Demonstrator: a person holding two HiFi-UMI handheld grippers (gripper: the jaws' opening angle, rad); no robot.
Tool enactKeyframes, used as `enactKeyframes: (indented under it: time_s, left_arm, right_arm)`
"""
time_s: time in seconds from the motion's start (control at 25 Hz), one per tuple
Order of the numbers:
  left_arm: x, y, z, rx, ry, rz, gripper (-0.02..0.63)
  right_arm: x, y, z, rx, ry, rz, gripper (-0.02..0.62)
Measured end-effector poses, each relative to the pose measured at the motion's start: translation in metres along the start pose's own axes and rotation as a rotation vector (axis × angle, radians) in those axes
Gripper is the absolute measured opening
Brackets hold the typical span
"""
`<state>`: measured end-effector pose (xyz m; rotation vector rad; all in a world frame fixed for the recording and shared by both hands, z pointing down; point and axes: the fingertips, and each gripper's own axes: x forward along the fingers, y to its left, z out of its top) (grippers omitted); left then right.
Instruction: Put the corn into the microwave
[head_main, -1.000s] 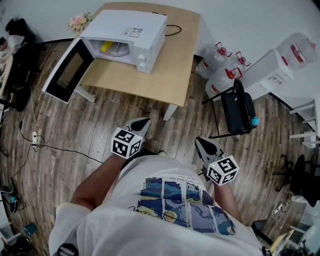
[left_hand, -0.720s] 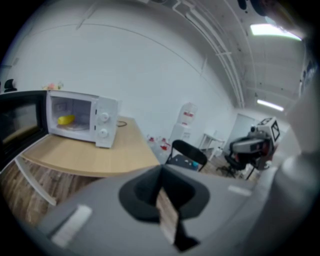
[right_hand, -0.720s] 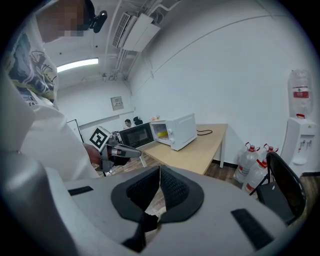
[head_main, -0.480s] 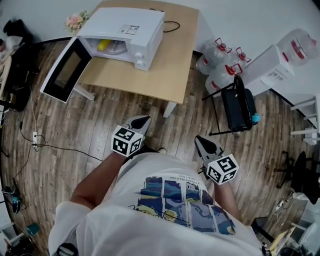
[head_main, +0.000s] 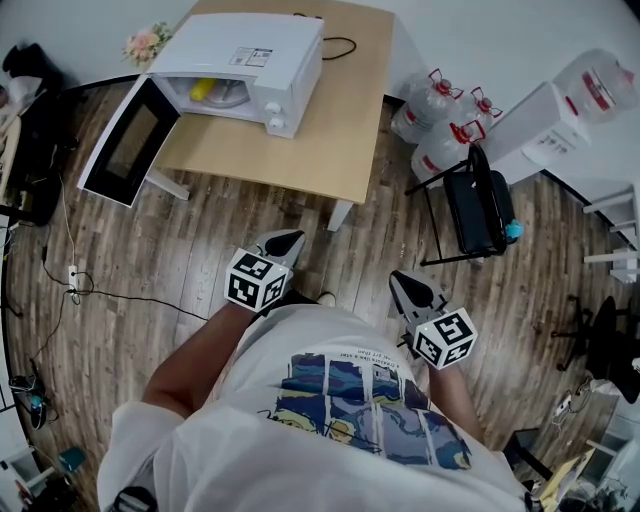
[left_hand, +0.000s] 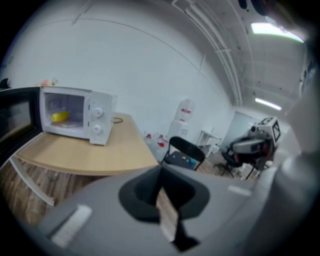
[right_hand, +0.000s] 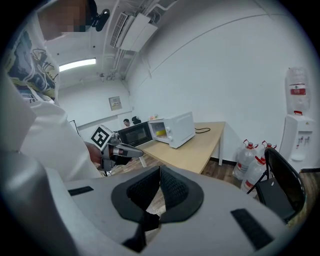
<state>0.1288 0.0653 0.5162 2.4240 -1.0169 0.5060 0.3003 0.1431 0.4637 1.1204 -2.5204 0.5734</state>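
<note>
Under me runs a floor of dark wood planks, with a black cable trailing across it on my left. Ahead, a pale wooden bench stands against the white wall. To its right sit big water bottles with red caps, a black folding chair just beside them, and a white water dispenser. Strip lights glow on the ceiling.

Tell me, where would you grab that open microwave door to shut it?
Probably the door's free edge, farthest from the hinge on the microwave, coming from the room side: it stands swung wide open, out past the table, so that edge is unobstructed.
</note>
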Motion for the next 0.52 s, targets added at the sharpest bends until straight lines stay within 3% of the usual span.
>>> enactKeyframes:
  time_s: [0.52]
  left_arm:
    - [0.001, 0.023, 0.008, -0.013, -0.005, 0.027, 0.008]
  right_arm:
    - [0.014, -0.007, 0.008, -0.019, 0.011, 0.007, 0.011]
